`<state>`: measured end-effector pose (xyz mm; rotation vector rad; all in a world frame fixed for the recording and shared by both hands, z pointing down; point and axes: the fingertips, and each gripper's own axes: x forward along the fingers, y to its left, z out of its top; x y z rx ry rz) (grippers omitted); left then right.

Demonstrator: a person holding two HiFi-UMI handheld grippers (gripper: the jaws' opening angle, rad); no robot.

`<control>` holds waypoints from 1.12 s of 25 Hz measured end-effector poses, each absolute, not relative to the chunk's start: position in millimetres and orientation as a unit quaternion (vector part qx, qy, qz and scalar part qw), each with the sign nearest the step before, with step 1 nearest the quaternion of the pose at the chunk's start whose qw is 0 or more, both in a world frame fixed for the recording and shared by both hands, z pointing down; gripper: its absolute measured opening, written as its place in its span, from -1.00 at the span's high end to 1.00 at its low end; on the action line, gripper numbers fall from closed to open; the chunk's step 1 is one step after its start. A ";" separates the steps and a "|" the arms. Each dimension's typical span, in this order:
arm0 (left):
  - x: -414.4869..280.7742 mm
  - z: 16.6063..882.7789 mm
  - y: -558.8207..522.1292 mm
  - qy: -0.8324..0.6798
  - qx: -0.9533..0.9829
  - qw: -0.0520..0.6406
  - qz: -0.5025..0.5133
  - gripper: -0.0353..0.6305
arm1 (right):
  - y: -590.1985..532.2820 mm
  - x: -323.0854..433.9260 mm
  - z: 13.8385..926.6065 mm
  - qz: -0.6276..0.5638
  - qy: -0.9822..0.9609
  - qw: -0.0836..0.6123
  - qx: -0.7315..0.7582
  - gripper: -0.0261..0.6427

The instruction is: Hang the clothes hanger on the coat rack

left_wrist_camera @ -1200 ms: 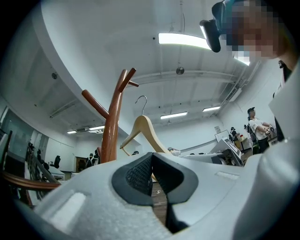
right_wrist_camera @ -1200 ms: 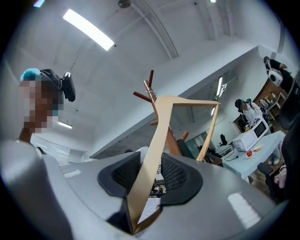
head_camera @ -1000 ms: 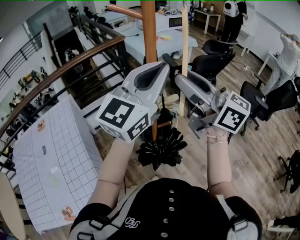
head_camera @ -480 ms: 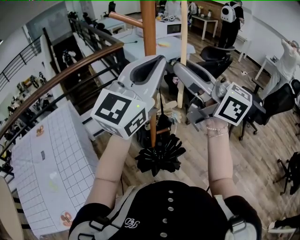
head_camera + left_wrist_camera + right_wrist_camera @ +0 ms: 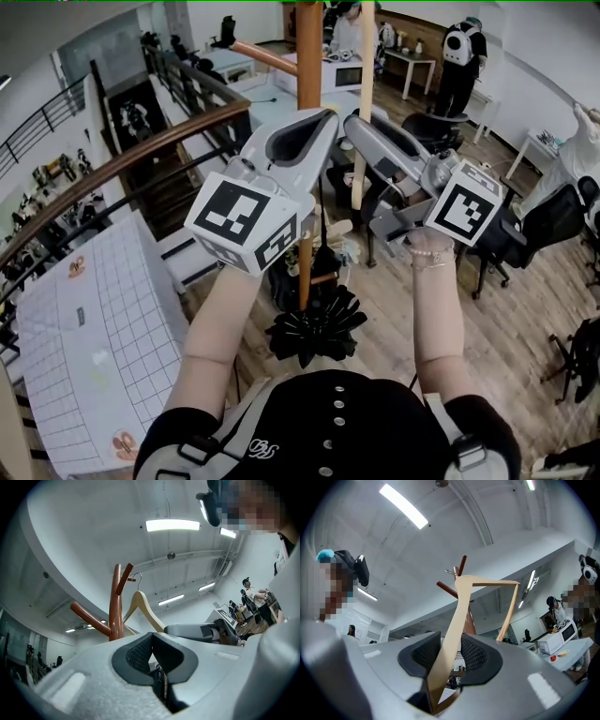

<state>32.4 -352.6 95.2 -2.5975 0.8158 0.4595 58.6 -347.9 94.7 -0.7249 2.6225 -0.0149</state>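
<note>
Right gripper view is showing the right gripper clamping one sloping wooden arm of the clothes hanger. Pads are pressing on it from both sides, so the jaws are standing apart only by the width of that arm. Left gripper view is showing the left gripper with its jaws together at the tips and nothing between them. It is carrying nothing and pointing up beside the right one.

Hanger is riding high in the air, held up toward the coat rack, with its top end sitting just beside the upper peg in both gripper views. Can't tell from these angles whether the hanger is already caught over that peg or only close to it.

Judging progress: pickup and lift are looking done, and the approach to the rack is looking nearly done. Hanging itself is not confirmed, since the right gripper is gripping the hanger and bearing it. What's remaining, as I'm reading it:
- seating the hanger on a peg
- opening the right jaws
- pulling both grippers clear so the hanger is hanging free
</note>
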 end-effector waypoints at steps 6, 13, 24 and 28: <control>31.9 83.9 -364.6 0.297 -0.919 0.194 0.173 0.89 | -359.3 61.2 79.2 0.002 0.941 0.212 -0.262 0.50; 34.3 66.3 -368.8 0.297 -0.914 0.210 0.181 0.89 | -363.9 62.1 55.8 0.028 0.942 0.217 -0.254 0.50; 29.6 55.7 -379.1 0.303 -0.909 0.223 0.178 0.89 | -376.6 54.9 34.1 0.035 0.947 0.221 -0.232 0.51; 29.1 51.6 -380.8 0.303 -0.908 0.222 0.184 0.89 | -385.0 54.8 27.4 0.039 0.946 0.218 -0.236 0.51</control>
